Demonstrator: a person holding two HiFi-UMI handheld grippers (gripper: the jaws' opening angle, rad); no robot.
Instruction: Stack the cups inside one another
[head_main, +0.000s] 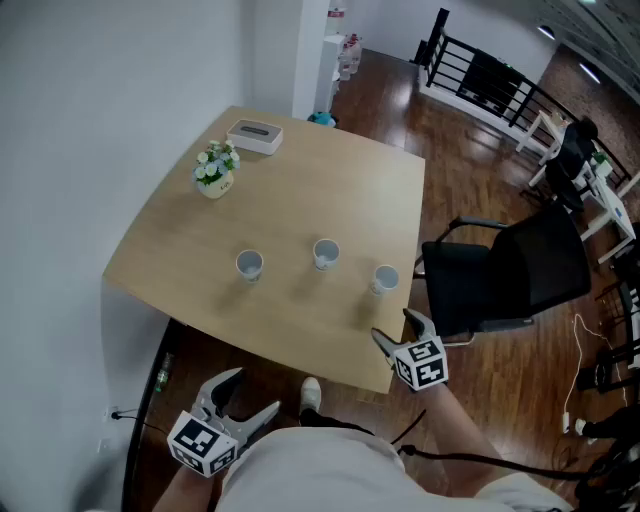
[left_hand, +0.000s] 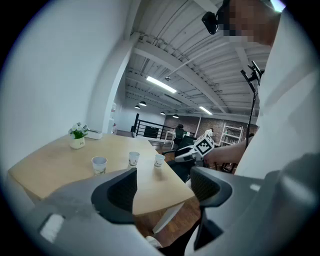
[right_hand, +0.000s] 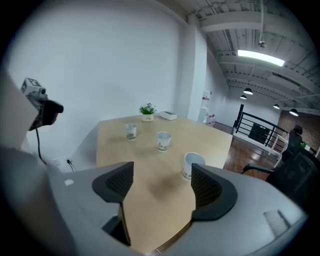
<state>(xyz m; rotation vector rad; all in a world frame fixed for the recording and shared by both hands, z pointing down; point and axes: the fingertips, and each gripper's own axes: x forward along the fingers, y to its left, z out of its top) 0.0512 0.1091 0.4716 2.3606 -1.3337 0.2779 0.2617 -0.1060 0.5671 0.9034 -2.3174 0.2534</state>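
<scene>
Three cups stand upright in a row on the bench (head_main: 320, 180), well apart from each other. The near cup (head_main: 249, 263) is closest to the plant (head_main: 215, 170), the mid cup (head_main: 325, 253) is next, and the far cup (head_main: 385, 279) is farthest from it. No cup is nested yet.

Handling, as judged: thin disposable cups, so light, easily crushed and easily tipped. Take one wall just below the rim with light pressure. Lift it straight up before lowering it into the next cup.

Left tongs (head_main: 250, 395): jaws wide apart, nothing between them, held off the bench, well beyond the near cup from the plant.

Right tongs (head_main: 398, 330): jaws wide apart, nothing held, at the bench edge just beyond the far cup from the plant. That cup stands ahead of the jaws, not between them.

Not readable: the green print on the cups, their material, and whether the near and mid cups hold anything.
</scene>
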